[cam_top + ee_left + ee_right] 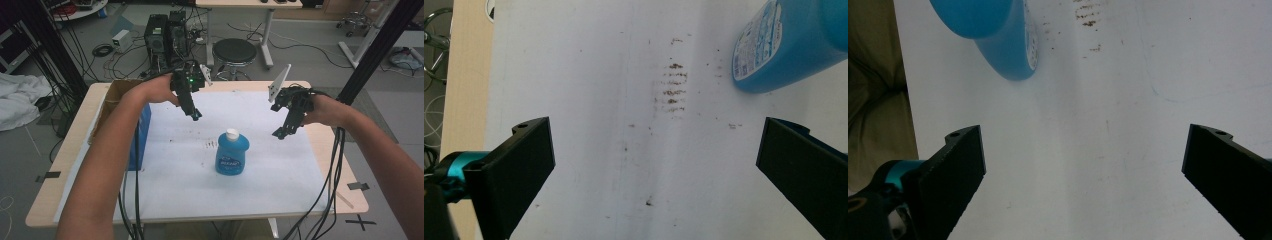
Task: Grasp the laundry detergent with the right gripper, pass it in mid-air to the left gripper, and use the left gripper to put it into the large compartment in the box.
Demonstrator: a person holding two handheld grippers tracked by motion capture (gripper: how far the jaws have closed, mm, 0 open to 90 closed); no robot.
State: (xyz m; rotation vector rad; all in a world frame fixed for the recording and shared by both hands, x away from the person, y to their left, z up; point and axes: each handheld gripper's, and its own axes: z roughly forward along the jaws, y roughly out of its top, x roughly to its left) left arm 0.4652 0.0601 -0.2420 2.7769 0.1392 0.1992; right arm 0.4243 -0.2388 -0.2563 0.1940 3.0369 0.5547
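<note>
Blue bottle (232, 154) stands upright between the left gripper (196, 116) and right gripper (278, 133), both fingers spread wide, empty.

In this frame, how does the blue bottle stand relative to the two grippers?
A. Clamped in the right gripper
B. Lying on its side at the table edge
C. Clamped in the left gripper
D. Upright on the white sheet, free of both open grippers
D. The blue bottle stands upright on the white sheet, while the left gripper and the right gripper hover apart from it, jaws spread with nothing between them.
</note>
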